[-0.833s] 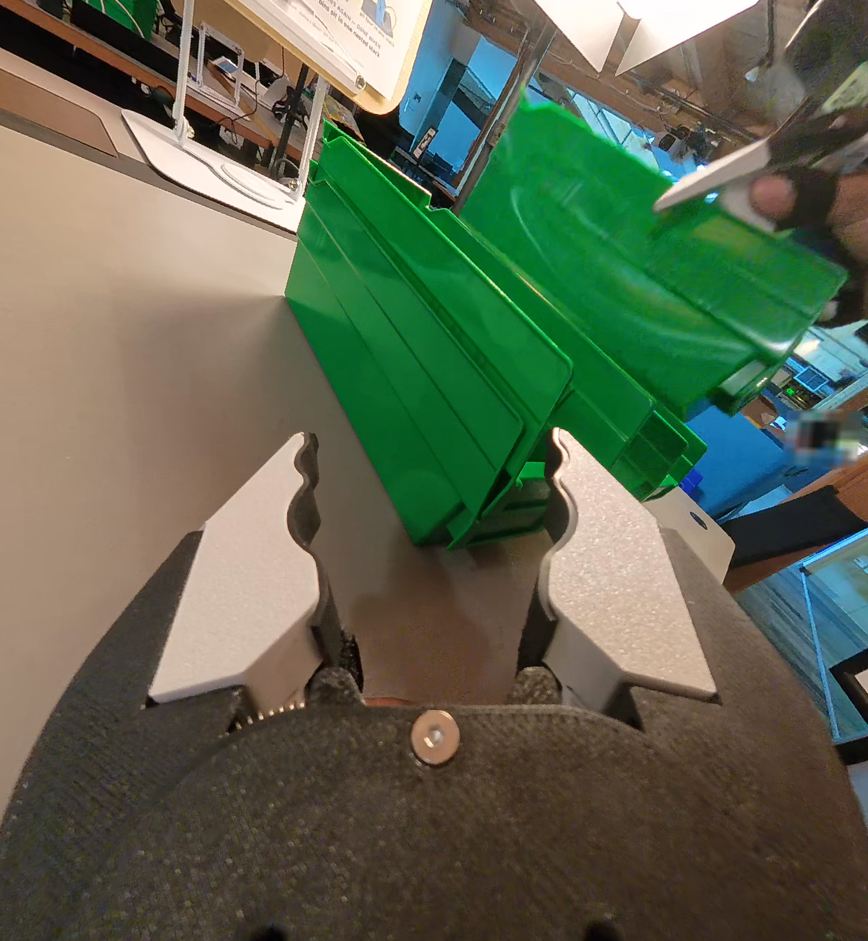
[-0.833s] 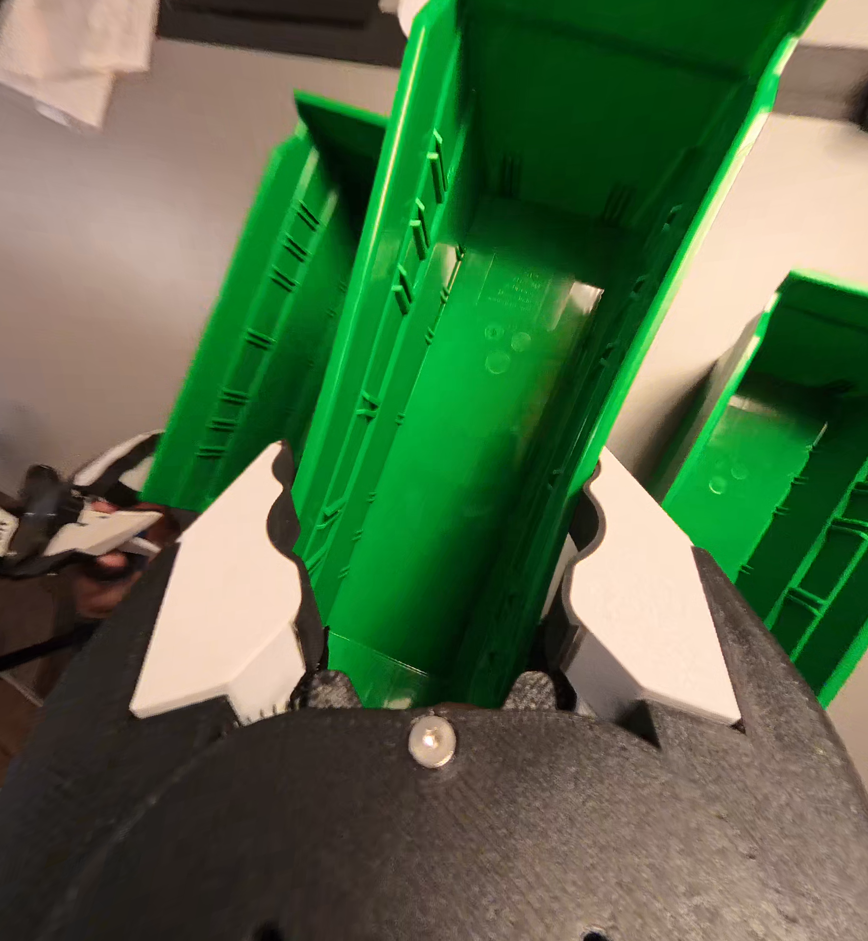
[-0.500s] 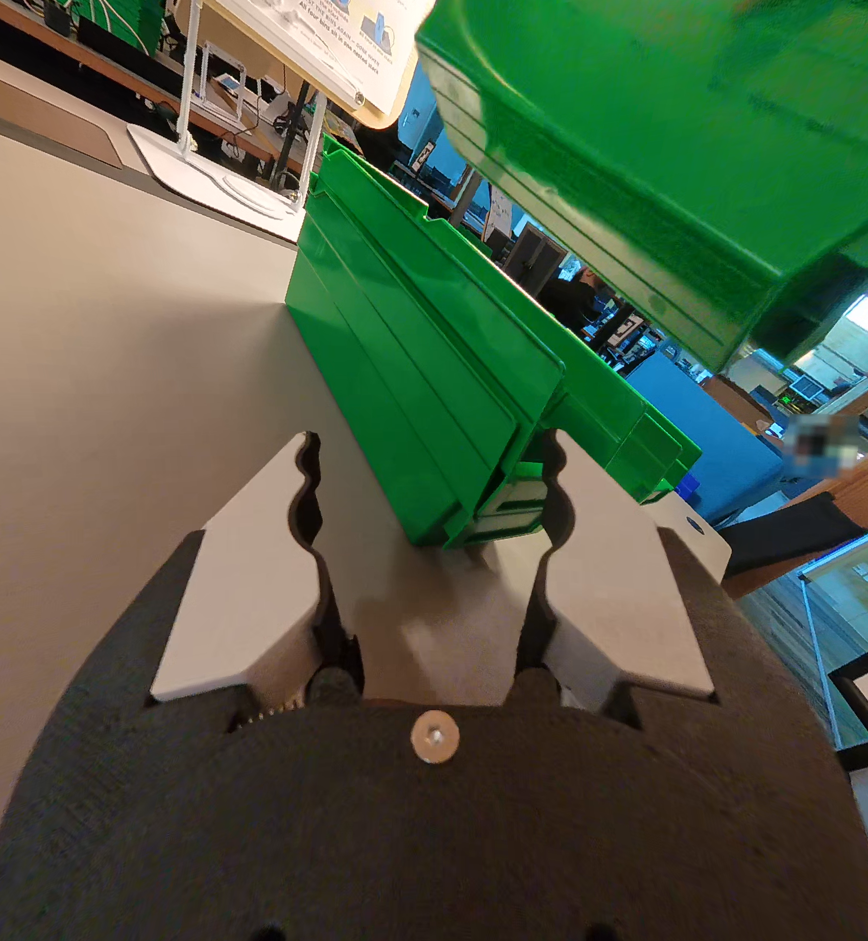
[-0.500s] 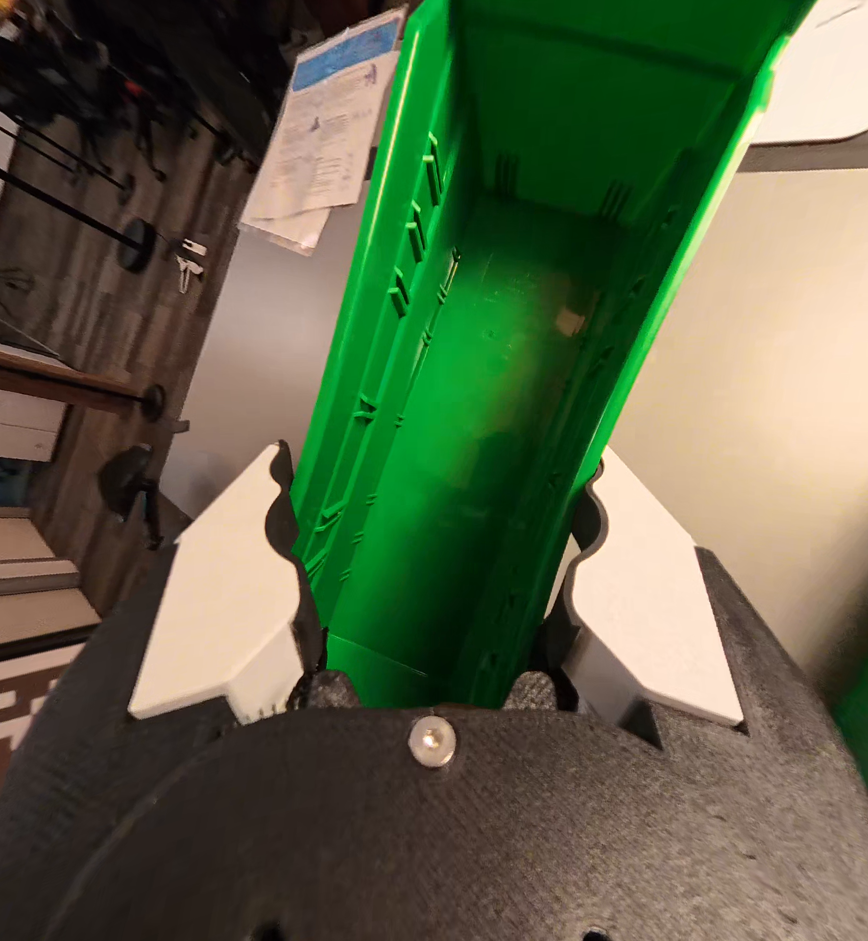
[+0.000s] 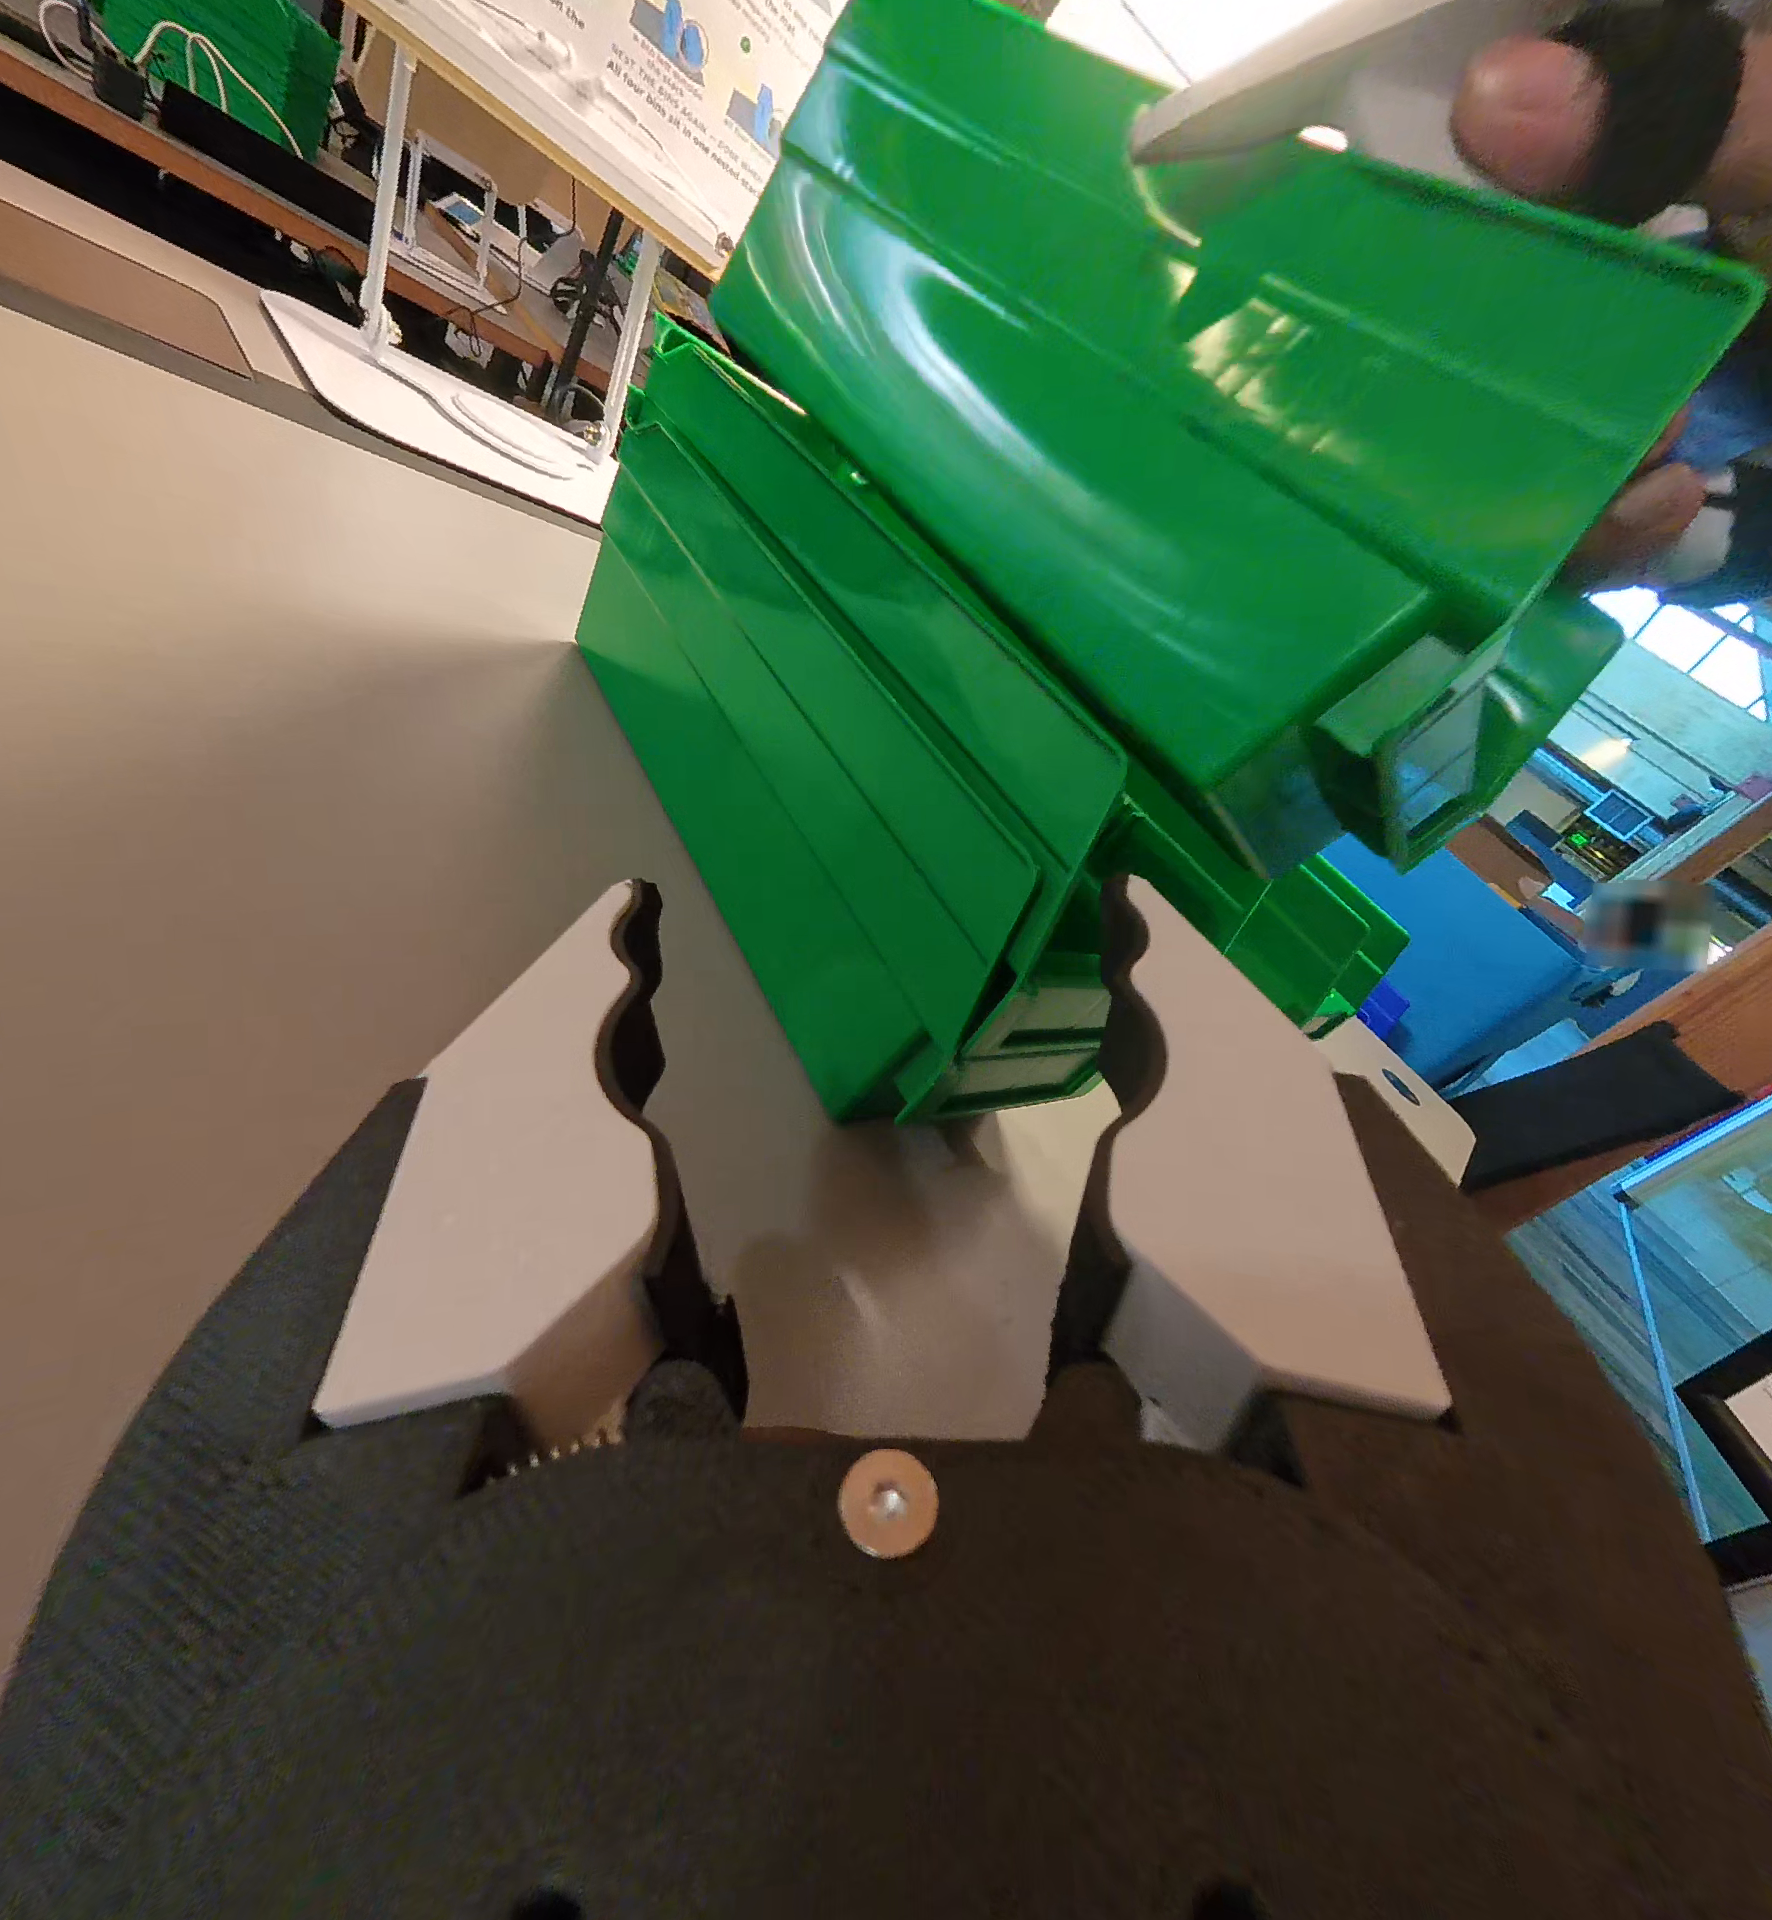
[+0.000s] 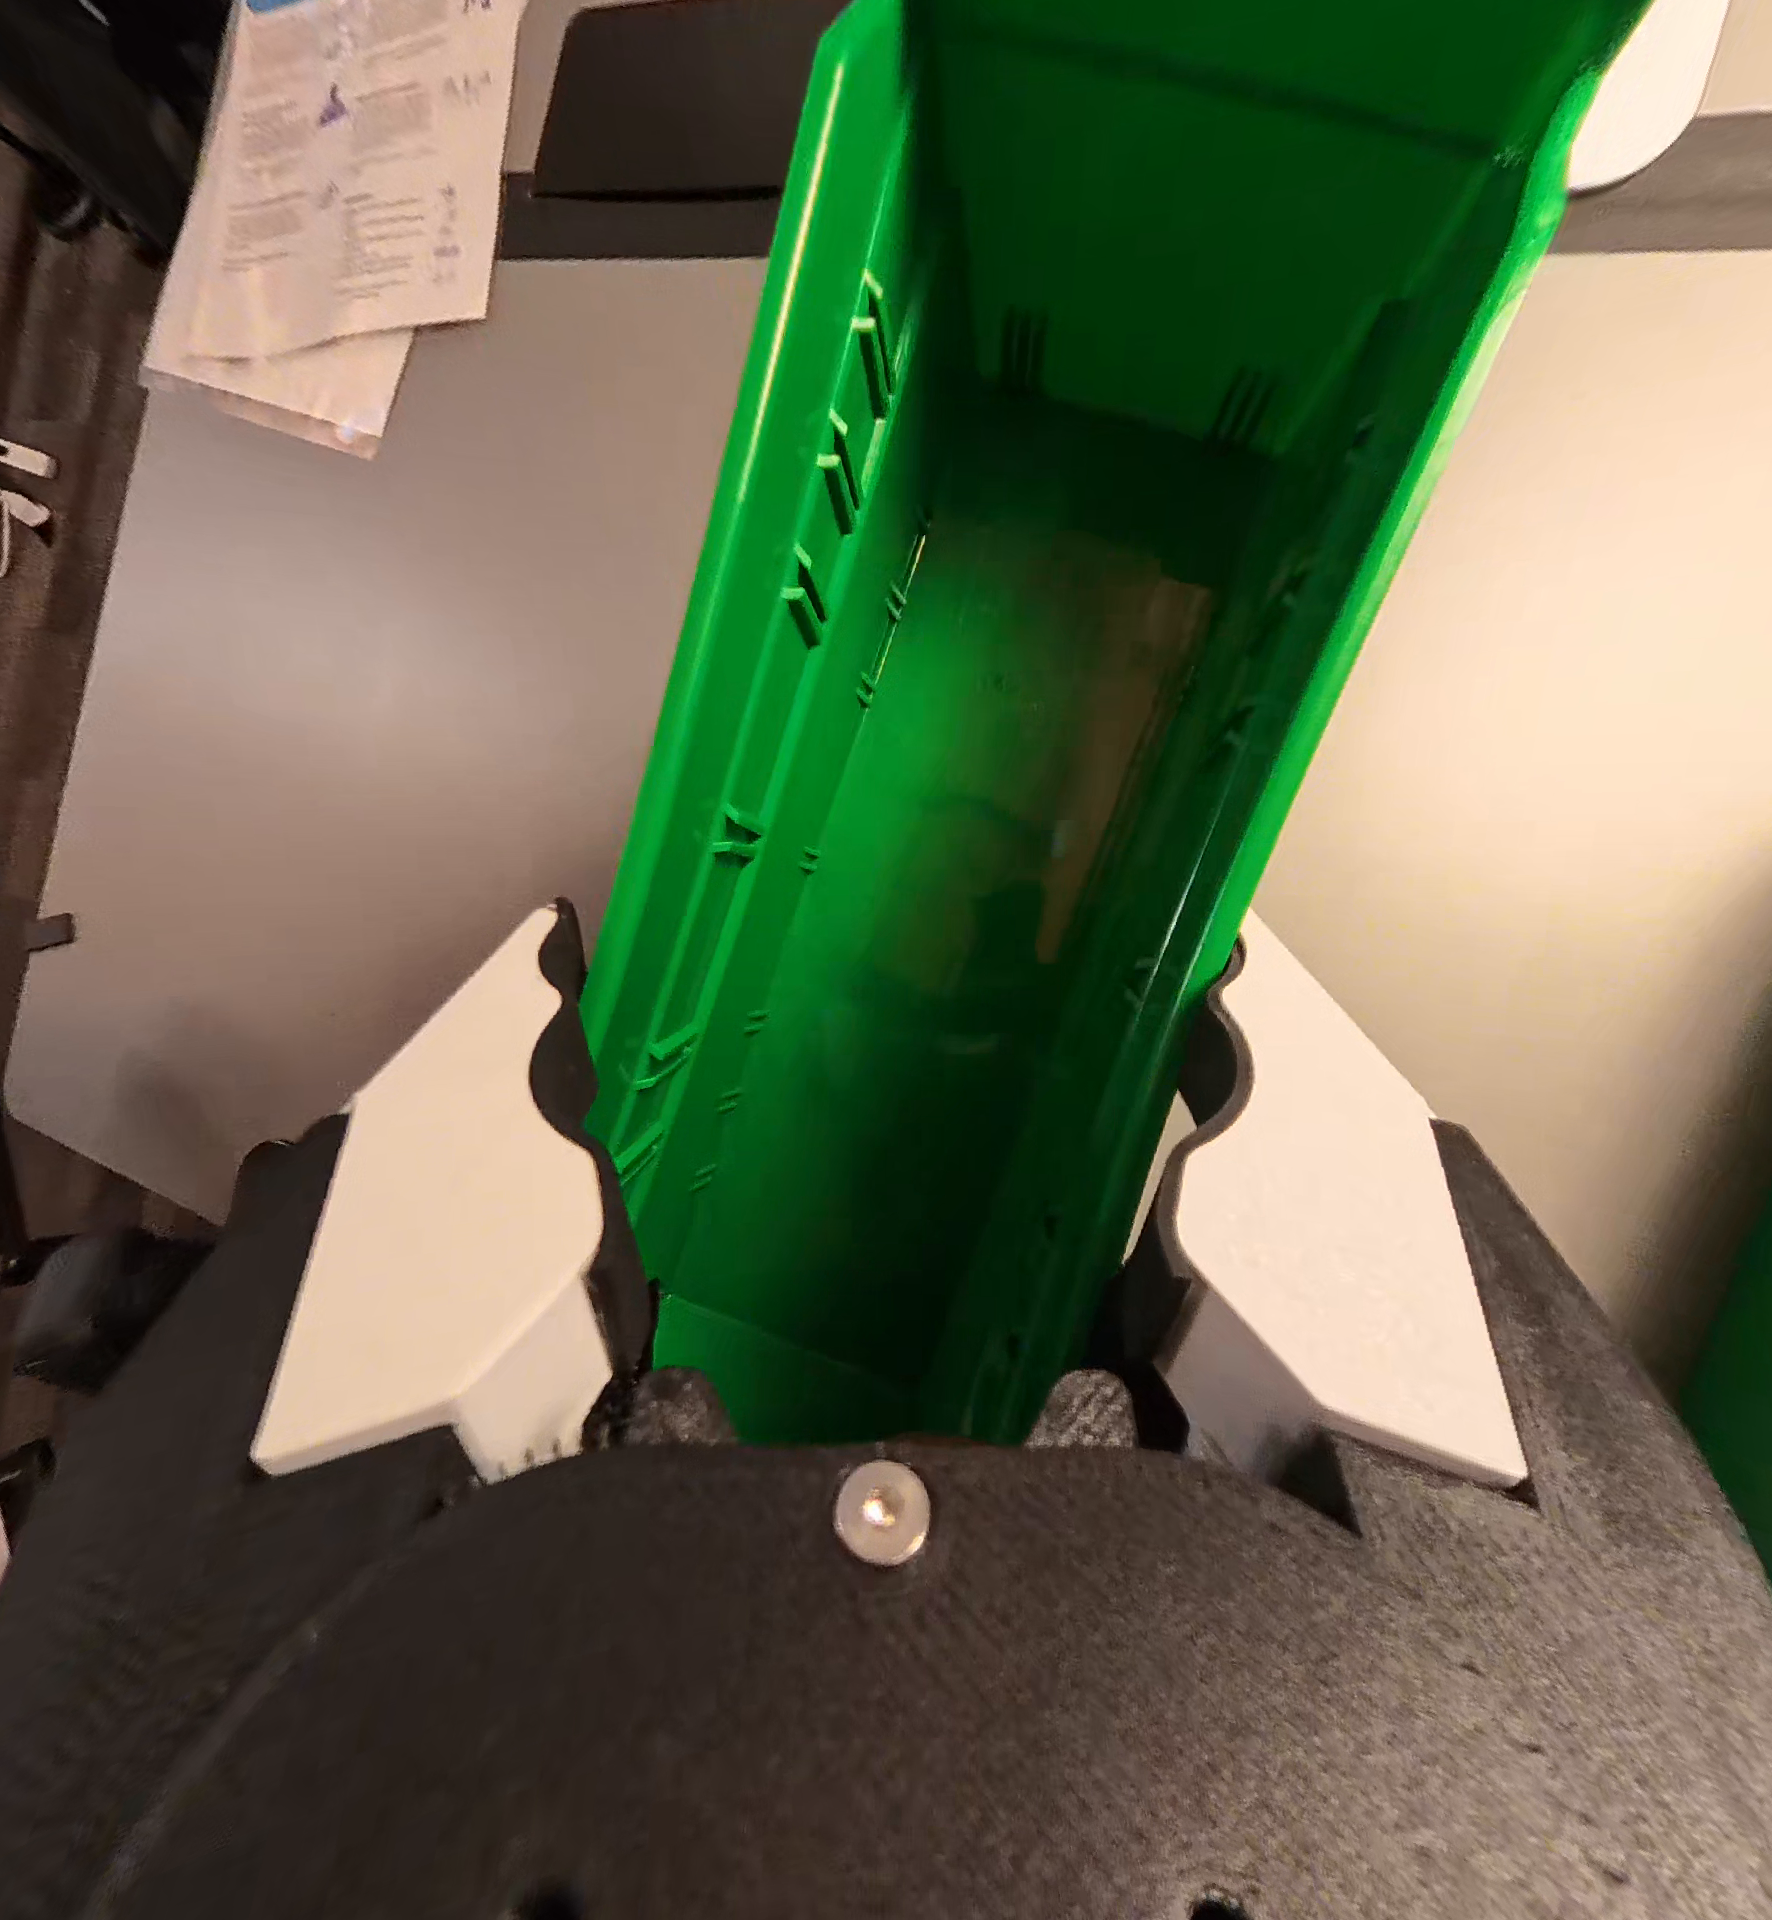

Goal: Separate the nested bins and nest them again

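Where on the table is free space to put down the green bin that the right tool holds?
The grey table is bare left of the nested green bins, up to the white stand base. Right of those bins it is crowded: another bin stack and the held bin.

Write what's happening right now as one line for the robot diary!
right gripper: shut on green bin, held in the air | left gripper: open, holding nothing, near bin stack | table: stack resting on it

My left gripper (image 5: 877, 997) fills the lower frame, its fingers (image 5: 508, 1164) spread and clamping nothing. My right gripper (image 6: 897, 1039) has both fingers (image 6: 466, 1174) pressed on a green bin (image 6: 1017, 727), my hand (image 5: 1630, 104) upper right.
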